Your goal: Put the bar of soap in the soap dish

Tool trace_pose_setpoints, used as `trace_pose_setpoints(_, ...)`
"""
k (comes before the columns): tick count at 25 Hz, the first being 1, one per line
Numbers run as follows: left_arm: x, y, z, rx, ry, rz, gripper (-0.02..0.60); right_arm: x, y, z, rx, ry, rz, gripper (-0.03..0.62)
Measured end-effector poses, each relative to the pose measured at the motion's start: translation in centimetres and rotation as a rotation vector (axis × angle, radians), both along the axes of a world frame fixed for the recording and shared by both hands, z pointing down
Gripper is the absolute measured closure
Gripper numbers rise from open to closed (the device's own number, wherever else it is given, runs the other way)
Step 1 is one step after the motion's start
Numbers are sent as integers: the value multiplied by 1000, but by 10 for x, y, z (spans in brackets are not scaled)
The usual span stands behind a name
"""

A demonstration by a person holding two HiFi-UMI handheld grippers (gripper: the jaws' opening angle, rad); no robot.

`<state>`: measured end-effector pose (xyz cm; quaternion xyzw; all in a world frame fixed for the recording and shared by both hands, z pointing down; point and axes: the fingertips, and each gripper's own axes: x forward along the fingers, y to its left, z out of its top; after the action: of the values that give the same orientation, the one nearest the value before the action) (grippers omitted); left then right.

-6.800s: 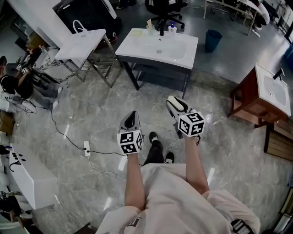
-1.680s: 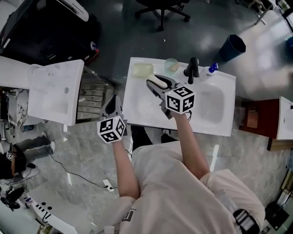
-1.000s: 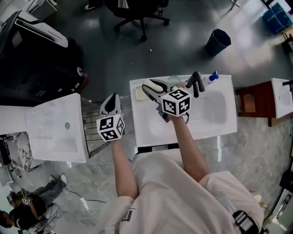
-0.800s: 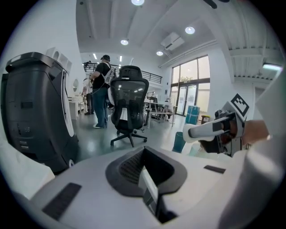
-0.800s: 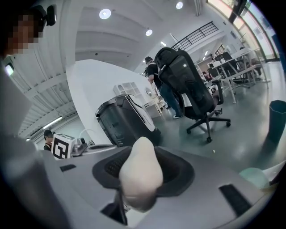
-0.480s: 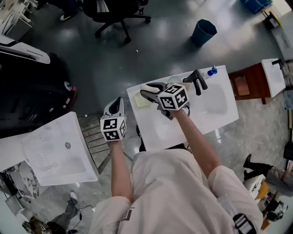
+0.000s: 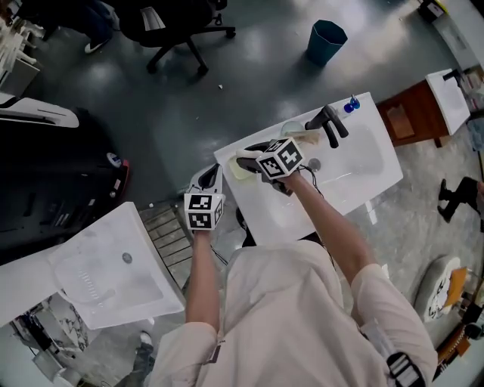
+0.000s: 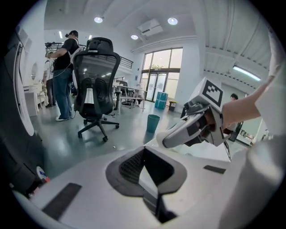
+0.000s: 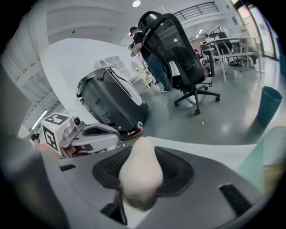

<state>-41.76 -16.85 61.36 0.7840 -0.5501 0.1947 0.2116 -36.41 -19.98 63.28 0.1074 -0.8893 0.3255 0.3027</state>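
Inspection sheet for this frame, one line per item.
Surface: white basin top, wet or dry cannot be told.
Job's things: bar of soap is held in the jaws; soap dish sits at the basin's back left corner, partly hidden, with no soap in it yet.
Clutter: black faucet, blue-capped bottle, pale cup.
Grippers: right gripper is shut on the soap, over the dish; left gripper is shut, empty, off the basin's left edge.
Cables: thin dark lead under the right gripper.
Surroundings: office chair, teal bin, second basin.
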Motion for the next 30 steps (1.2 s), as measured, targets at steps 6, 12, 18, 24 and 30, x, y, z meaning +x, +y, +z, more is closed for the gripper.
trace_pose_setpoints(6, 9, 0, 12, -26, 18, 28, 575, 4, 5, 24, 15, 115, -64, 442)
trace_pose_setpoints(12, 17, 3, 19, -40, 21, 50, 575, 3, 11, 41, 13, 164, -103, 442)
trace_pose_setpoints(18, 16, 10, 24, -51, 31, 38, 575, -4, 20, 48, 79, 191, -199, 442)
trace_pose_setpoints(24, 15, 12, 27, -57, 31, 33, 575, -9, 21, 50, 119, 186, -237, 442)
trace_pose_setpoints(30, 12, 12, 26, -57, 31, 22, 575, -12, 25, 51, 155, 190, -301, 441)
